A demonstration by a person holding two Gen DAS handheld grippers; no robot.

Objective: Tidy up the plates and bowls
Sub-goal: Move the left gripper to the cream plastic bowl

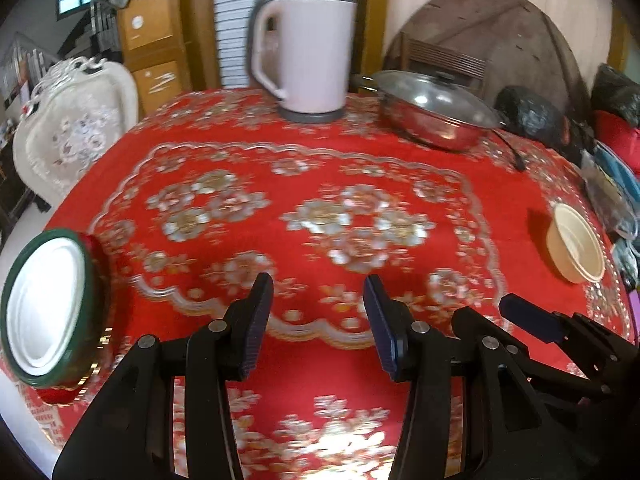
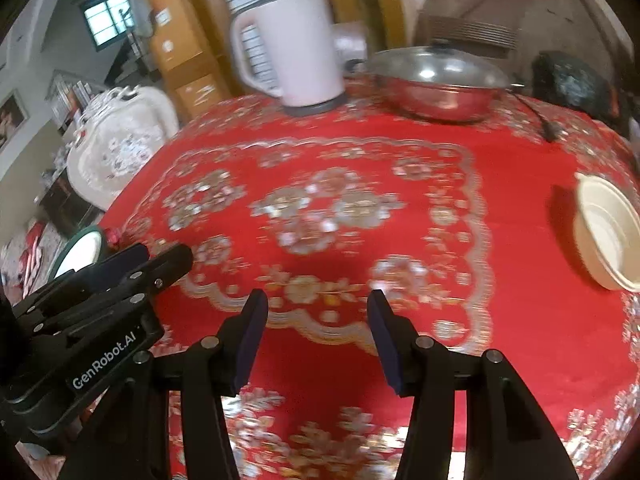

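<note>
Both views are smeared, so the gold and silver flowers on the red tablecloth (image 1: 320,184) read as soft patches. The plate (image 1: 48,308), white with a green rim, sits at the near left edge of the table; in the right wrist view it (image 2: 80,250) is half hidden behind the left gripper's fingers. What lies under it is unclear, though something red shows at its near and far rims. The cream bowl (image 2: 608,232) stands near the right edge, and its far right rim is cut off by the frame in that view; it (image 1: 576,242) shows whole from the left wrist.

The left gripper (image 1: 318,320) hangs over the near middle of the cloth, jaws apart, nothing between them. The right gripper (image 2: 318,336) is just to its right, jaws likewise apart and empty.

At the far edge stand a white kettle (image 1: 306,56) and, to its right, a lidded steel pan (image 1: 436,114), with a black cord (image 1: 514,154) trailing toward the right edge. Dark bags (image 1: 532,116) crowd the far right rim. A pale carved chair (image 1: 76,128) stands off the left edge. The middle of the cloth lies open between plate and bowl.
</note>
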